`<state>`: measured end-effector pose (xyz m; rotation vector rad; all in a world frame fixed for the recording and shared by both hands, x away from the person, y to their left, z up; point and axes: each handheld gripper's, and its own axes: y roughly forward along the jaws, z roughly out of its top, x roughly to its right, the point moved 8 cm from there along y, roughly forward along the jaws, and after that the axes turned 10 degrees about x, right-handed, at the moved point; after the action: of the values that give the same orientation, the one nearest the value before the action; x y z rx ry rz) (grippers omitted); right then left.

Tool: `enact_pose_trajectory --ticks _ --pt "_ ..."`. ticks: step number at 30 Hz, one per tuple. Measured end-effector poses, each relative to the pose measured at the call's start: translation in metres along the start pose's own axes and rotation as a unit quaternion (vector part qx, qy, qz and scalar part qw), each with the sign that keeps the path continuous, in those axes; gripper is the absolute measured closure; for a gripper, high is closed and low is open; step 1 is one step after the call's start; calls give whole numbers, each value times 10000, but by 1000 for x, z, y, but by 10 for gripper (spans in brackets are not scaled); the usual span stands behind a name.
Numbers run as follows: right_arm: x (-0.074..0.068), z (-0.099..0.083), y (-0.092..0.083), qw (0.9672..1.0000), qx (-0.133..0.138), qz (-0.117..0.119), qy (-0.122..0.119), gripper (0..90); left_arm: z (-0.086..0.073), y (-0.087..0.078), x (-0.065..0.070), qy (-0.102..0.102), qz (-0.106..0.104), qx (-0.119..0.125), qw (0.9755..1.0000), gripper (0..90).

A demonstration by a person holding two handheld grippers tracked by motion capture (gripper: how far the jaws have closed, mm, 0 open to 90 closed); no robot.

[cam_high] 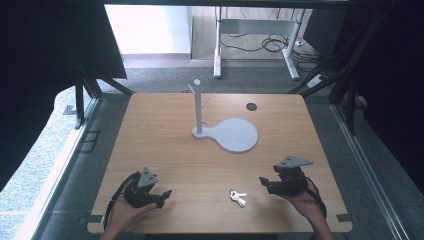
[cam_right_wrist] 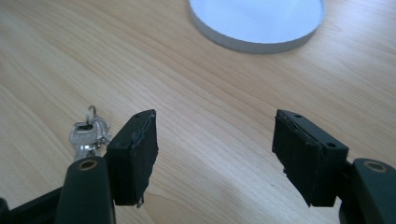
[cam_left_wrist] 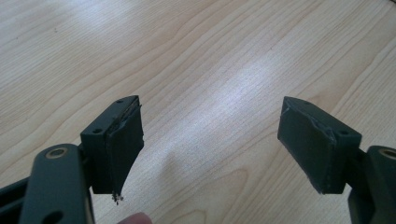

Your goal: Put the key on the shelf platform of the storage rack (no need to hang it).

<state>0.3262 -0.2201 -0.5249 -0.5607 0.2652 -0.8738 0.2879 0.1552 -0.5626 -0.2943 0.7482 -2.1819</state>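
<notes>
1. Here, the left gripper (cam_high: 162, 196) sits low at the table's (cam_high: 165, 150) near-left, jaws spread wide with nothing but bare wood between them; its pads (cam_left_wrist: 119, 149) look frayed.
2. The right gripper (cam_high: 264, 183), at the near-right, is likewise released and holds nothing, jaws wide apart.
3. The keys (cam_high: 238, 197) lie flat between the 2 grippers, nearer the right 1, long axis slanting from ring at far-left to blades at near-right.
4. Farther off stands a white stand (cam_high: 227, 132): round base, upright post with pegs.
</notes>
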Motion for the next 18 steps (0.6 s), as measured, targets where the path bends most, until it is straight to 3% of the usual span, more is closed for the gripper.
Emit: enact_pose_trajectory --ticks 18 --pt "-40 13 19 9962 -529 586 -362 362 0 -1 1 4 -7 5 10000 226"
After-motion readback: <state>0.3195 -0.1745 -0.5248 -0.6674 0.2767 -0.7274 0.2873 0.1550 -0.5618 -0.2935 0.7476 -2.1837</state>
